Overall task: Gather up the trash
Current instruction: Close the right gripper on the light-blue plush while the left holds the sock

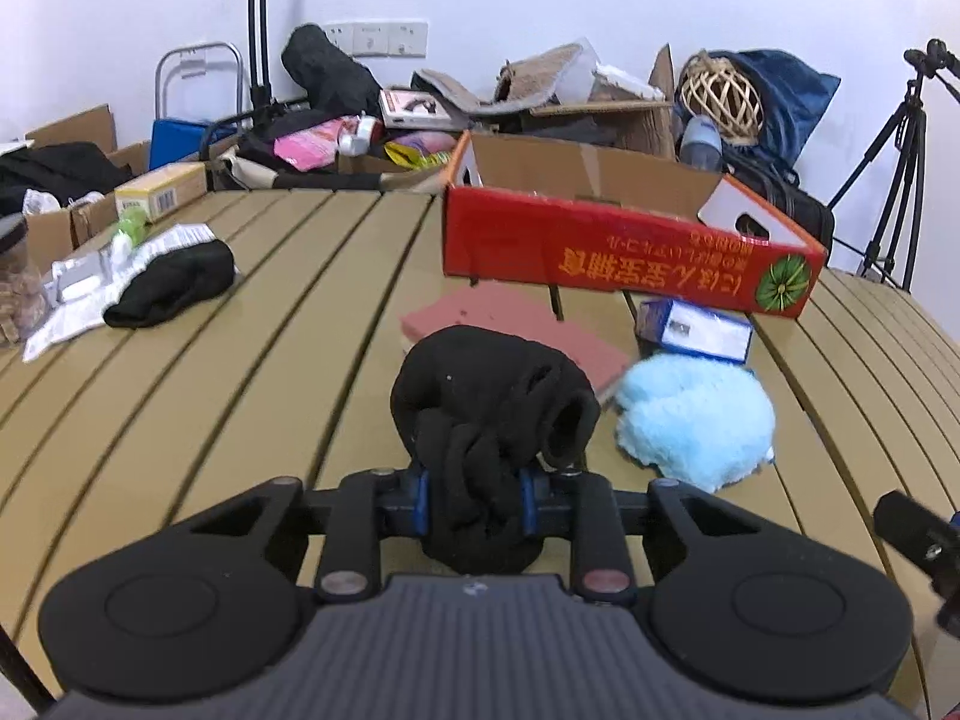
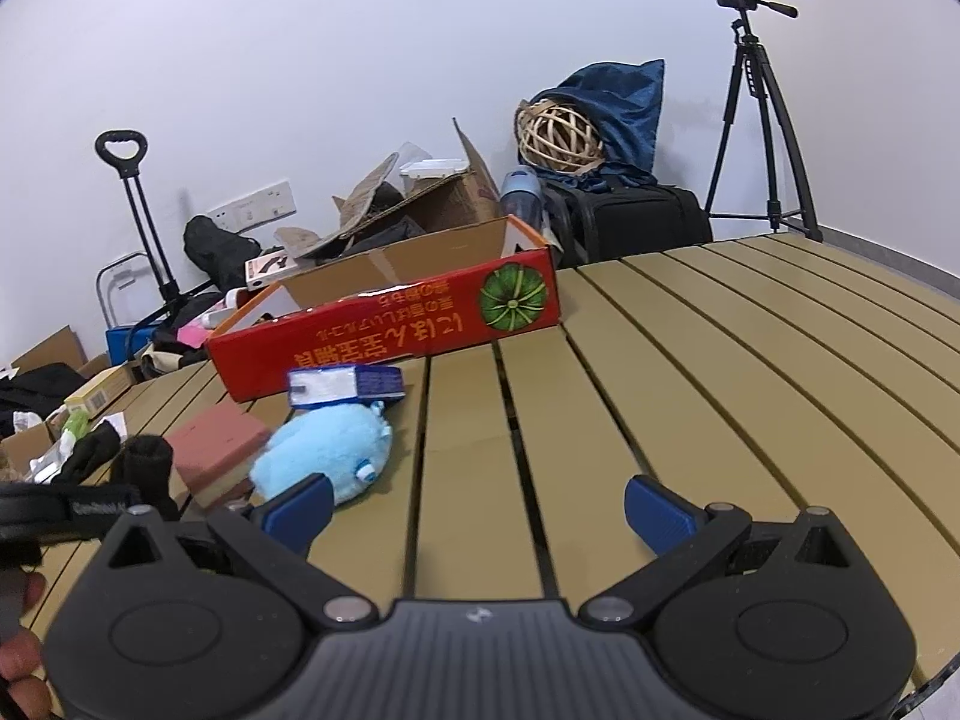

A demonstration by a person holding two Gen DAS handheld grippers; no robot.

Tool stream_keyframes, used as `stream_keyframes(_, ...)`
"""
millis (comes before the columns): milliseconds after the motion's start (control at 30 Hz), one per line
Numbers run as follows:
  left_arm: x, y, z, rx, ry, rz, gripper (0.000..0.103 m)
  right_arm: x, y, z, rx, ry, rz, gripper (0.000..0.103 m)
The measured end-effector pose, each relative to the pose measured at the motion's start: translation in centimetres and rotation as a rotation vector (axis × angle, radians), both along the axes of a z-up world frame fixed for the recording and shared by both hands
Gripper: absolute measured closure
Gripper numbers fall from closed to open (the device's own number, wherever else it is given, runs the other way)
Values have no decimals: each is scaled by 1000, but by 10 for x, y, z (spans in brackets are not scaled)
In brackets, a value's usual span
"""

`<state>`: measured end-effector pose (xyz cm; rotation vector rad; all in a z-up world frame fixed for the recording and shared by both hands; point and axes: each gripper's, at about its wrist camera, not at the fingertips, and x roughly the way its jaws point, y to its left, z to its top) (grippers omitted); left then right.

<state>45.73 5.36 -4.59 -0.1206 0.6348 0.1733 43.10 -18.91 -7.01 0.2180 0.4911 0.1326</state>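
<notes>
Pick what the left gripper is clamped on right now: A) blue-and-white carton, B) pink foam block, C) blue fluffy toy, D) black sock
D. In the left wrist view the left gripper has its blue pads pressed in on a bunched black sock, while the blue fluffy toy, pink foam block and blue-and-white carton lie free on the table.

Both views are taken from low over the slatted bench (image 1: pixel 288 312), looking forward toward the white wall. The left view is placed very near a black sock (image 1: pixel 486 414), which fills its middle. The right view is set further right. The red box (image 1: pixel 624 252) (image 2: pixel 384 330), the fluffy blue toy (image 1: pixel 696 420) (image 2: pixel 327 444) and the tripod (image 1: pixel 894 162) (image 2: pixel 762 108) are seen in both.
</notes>
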Motion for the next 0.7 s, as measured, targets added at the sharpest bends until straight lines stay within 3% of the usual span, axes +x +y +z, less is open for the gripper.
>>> stream_keyframes(367, -18, 26, 28, 18, -87, 31, 76, -4, 19, -2, 47, -5, 65, 0)
stream_keyframes(700, -22, 64, 32, -18, -62, 55, 76, 8, 70, 3, -89, 15, 62, 0)
